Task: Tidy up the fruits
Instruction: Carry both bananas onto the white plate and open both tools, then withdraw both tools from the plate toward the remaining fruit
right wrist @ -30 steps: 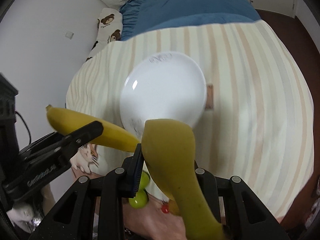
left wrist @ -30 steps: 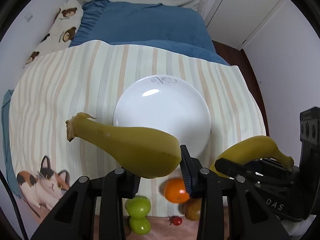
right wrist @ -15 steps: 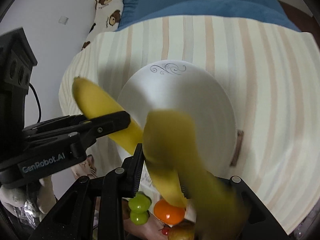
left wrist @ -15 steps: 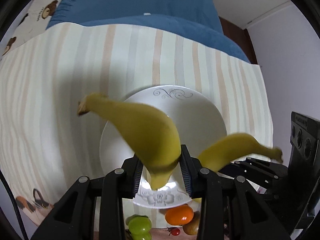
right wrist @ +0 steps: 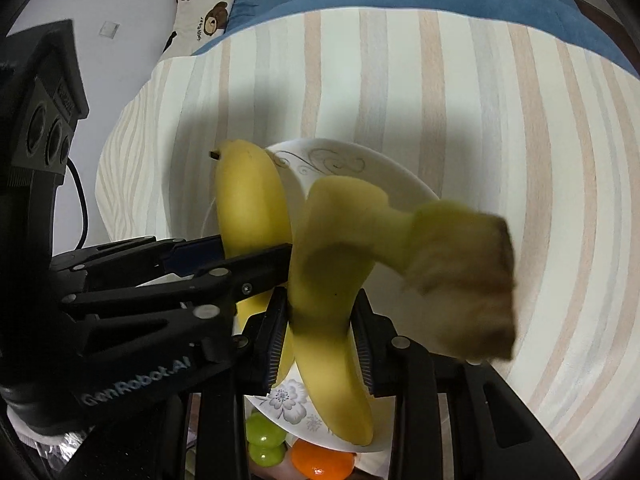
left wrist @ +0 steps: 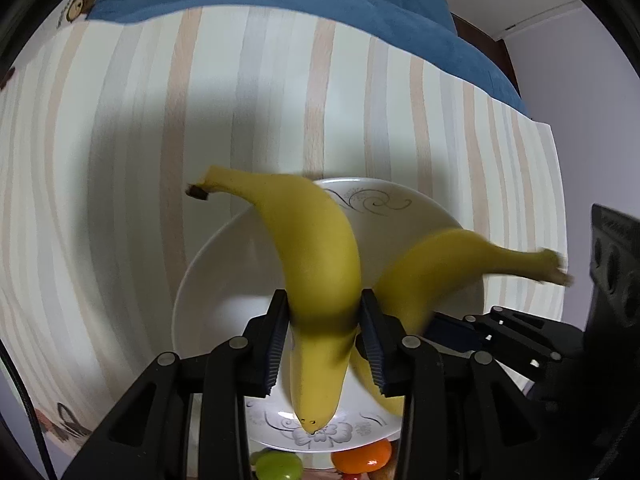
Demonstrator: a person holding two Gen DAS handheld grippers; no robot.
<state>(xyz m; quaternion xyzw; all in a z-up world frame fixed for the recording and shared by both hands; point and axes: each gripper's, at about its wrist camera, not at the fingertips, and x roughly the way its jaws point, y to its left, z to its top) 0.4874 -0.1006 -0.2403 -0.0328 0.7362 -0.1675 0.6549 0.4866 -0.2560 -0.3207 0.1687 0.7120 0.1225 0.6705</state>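
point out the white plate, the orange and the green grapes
white plate [left wrist: 224, 280], left wrist view, bare left part of the rim
orange [right wrist: 320, 466], right wrist view, middle of its skin
green grapes [right wrist: 264, 444], right wrist view, between the two grapes

Both bananas now hang low over the white plate [left wrist: 224, 280], where a second ago they rode high above the striped cloth [left wrist: 120, 160]. The left gripper [left wrist: 323, 332] has tipped its banana [left wrist: 320, 264] from lying crosswise to pointing tip-down at the plate's near rim. The right gripper [right wrist: 320, 332] has brought the second banana [right wrist: 332, 280] down alongside it. Both pairs of jaws have just been opening slightly, each banana between them. The plate fills far more of each view.
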